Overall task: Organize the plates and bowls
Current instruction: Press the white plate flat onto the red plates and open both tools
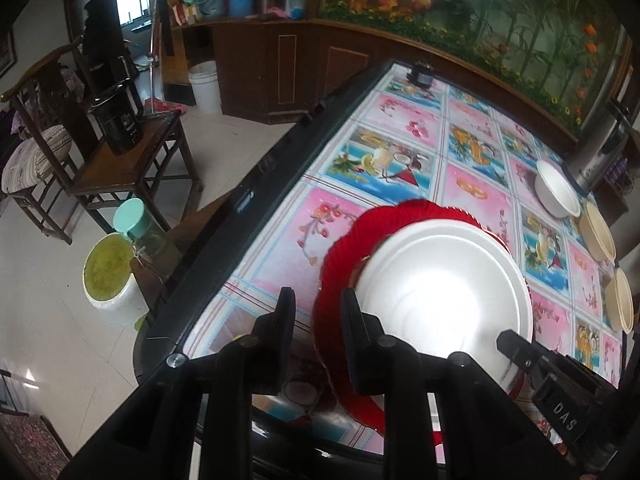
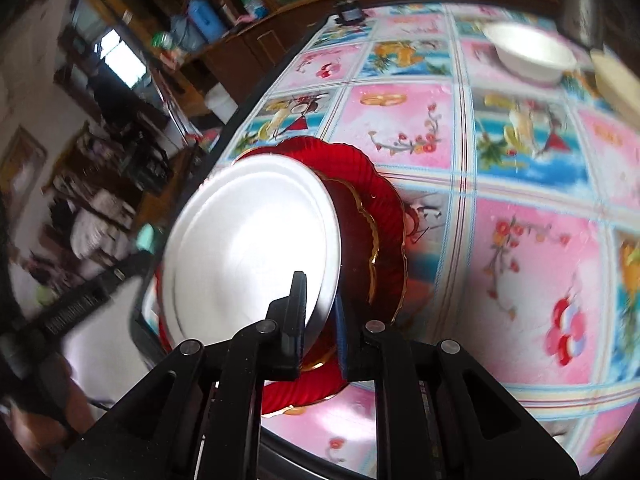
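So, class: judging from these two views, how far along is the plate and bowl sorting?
Done: the red fluted plates sit stacked on the patterned tablecloth. In hand: the right gripper pinches the round white plate over that stack; the left gripper is open, nothing between its fingers. Left: the white bowl and two beige bowls stand apart.

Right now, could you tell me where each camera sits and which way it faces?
Left wrist: on the left gripper, angled down over the table's edge at the white plate on red plates; its own fingers show, empty.
Right wrist: on the right gripper, angled down, fingers clamping the white plate's rim.
Shared: plates, white bowl, patterned tablecloth.
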